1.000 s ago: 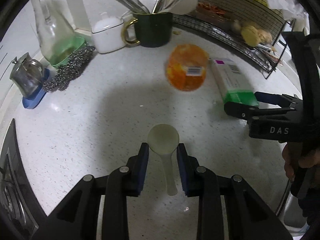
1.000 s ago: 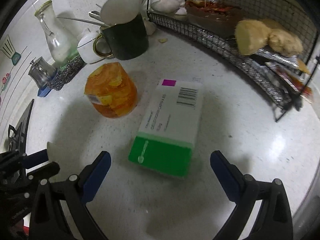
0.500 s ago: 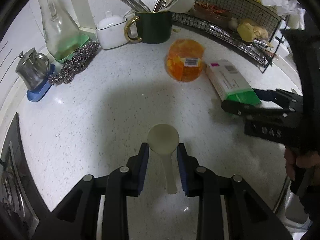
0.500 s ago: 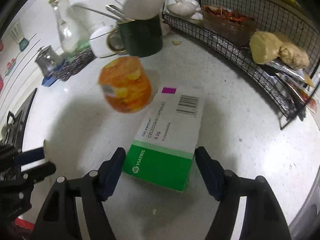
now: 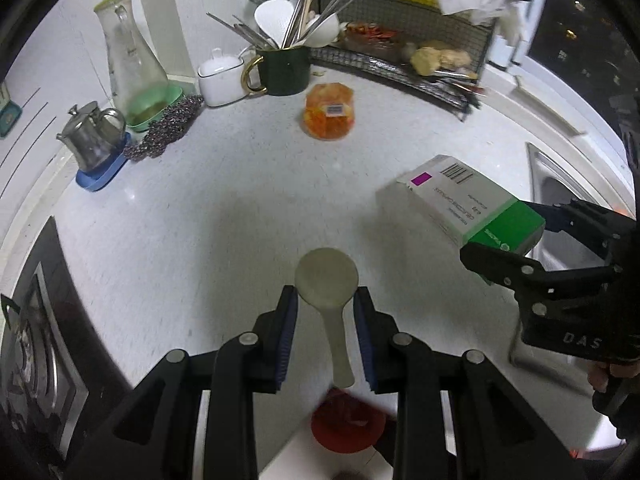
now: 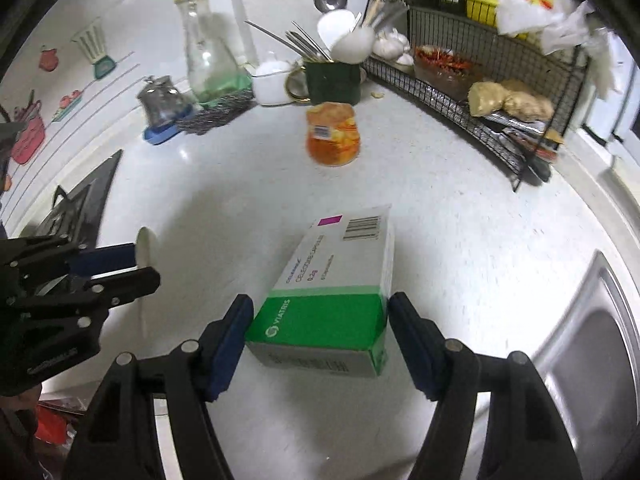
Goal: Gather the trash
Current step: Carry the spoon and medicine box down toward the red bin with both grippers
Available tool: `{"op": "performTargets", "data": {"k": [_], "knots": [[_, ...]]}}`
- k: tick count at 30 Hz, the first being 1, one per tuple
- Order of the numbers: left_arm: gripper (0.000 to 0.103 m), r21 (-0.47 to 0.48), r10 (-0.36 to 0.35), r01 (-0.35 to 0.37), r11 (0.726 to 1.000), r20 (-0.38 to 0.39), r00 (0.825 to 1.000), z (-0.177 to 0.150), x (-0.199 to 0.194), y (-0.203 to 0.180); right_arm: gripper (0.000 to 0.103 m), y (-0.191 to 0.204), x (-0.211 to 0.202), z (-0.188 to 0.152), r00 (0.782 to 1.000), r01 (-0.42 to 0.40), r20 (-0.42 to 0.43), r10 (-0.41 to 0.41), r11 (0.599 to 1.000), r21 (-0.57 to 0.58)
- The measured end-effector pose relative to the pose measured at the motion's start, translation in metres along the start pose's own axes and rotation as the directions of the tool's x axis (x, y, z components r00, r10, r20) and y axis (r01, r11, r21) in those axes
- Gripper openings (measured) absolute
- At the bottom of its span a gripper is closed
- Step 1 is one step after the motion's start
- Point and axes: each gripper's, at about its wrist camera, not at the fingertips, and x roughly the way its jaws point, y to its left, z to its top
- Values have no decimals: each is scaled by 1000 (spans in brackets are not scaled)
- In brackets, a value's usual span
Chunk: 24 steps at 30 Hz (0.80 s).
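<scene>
Lettering on the box (image 6: pixel 328 300) reads "VIATRIS"; right gripper (image 6: pixel 320 320) clamps its green end above the counter (image 6: pixel 480 248). Left gripper (image 5: pixel 325 320) pinches a plastic spoon (image 5: pixel 328 280), bowl toward 12 o'clock.

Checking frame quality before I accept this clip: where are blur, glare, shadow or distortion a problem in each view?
Left wrist view: strong fisheye bending, a broad shadow on the countertop, the plastic spoon sharp, the red bin below smeared. Right wrist view: the medicine box sharp at its green end, the orange cup blurred, a small glare spot at left.
</scene>
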Motion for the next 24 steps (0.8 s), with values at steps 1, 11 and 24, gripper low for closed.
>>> {"op": "performTargets", "data": {"k": [1,11,24], "knots": [[26,7,-4,4,1000,6,1000,-8,-8,0,67,5,-5,-4,1000,2,4,-2,1000,2],[26,68,-33,31,997,23,999,-105,-76,8,67,90,-75,-80,999,16,37,-17,999,35],[26,76,-70,73,994,-50,996,-208,-95,15,67,158,-90,-157,1000,1,-29,1,998,69]]}}
